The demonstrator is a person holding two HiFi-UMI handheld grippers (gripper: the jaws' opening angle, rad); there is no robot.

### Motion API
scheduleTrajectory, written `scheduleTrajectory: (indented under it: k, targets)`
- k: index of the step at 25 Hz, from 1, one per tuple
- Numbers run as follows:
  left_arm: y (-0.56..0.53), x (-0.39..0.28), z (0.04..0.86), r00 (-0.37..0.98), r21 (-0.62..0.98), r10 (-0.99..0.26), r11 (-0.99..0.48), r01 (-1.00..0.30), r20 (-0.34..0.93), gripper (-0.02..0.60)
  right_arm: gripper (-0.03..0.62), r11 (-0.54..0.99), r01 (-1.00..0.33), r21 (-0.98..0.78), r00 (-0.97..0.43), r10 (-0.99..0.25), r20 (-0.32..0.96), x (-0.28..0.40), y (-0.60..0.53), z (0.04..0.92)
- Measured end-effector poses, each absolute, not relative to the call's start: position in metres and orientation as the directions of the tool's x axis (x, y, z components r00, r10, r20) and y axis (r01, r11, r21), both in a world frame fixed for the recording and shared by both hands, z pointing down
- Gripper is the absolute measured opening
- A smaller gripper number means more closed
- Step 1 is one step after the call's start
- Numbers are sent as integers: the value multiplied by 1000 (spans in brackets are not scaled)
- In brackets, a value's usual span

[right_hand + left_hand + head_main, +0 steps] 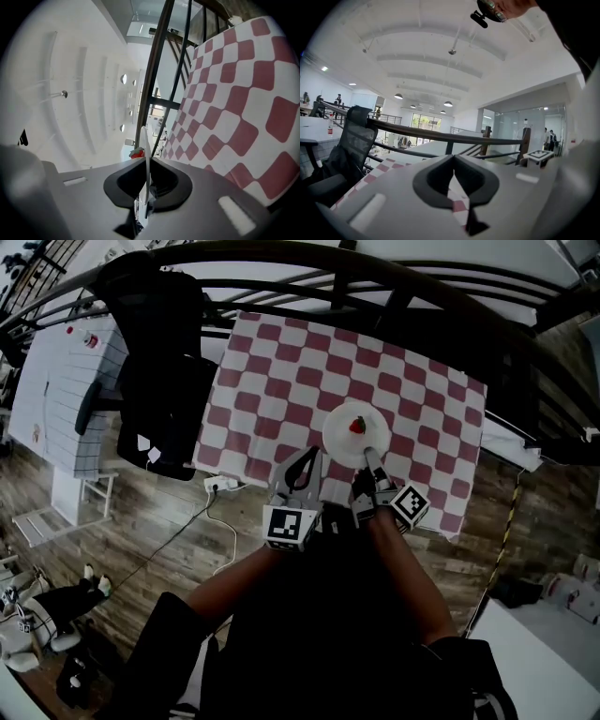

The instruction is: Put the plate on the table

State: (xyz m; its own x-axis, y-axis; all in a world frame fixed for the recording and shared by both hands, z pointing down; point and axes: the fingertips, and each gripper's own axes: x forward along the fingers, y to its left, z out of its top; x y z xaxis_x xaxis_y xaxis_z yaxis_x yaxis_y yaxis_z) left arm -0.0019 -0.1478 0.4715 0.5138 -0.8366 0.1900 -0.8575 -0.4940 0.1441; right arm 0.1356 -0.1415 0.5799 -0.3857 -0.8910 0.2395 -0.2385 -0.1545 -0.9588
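I have the right gripper [372, 458] pinching the plate [342, 434] at its near rim, the plate reaching forward over the table [262, 381]; left gripper [300, 471] pressed together, empty.

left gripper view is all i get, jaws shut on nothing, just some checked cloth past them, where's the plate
Observer: The plate is in the right gripper, whose jaws are clamped on its near rim.
Operator: anything on it
Observer: One strawberry, close to the plate's middle.
Operator: is it over the table yet
Observer: Yes, the head view shows it above the checked cloth, towards the edge nearest the person. I cannot tell whether it touches the cloth.
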Motion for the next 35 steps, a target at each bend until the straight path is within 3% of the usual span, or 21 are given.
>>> scheduleTrajectory:
  k: [13,18,22,35]
  targets:
    - [-212,26,478,415,144,-887,-392,-909,203,9,19,-196,-273,-942,-502,-806,313,145,-183,686]
    - [-215,36,495,421,169,-872,-389,-906,251,9,21,-166,-195,-967,-528,-813,246,147,-196,715]
    - [-219,39,499,419,154,-868,-391,-907,264,9,21,-181,-211,-960,-520,-811,267,151,-202,740]
    - [-204,17,503,391,180,-865,-350,-919,314,9,29,-217,-218,-951,-543,-783,303,149,-200,764]
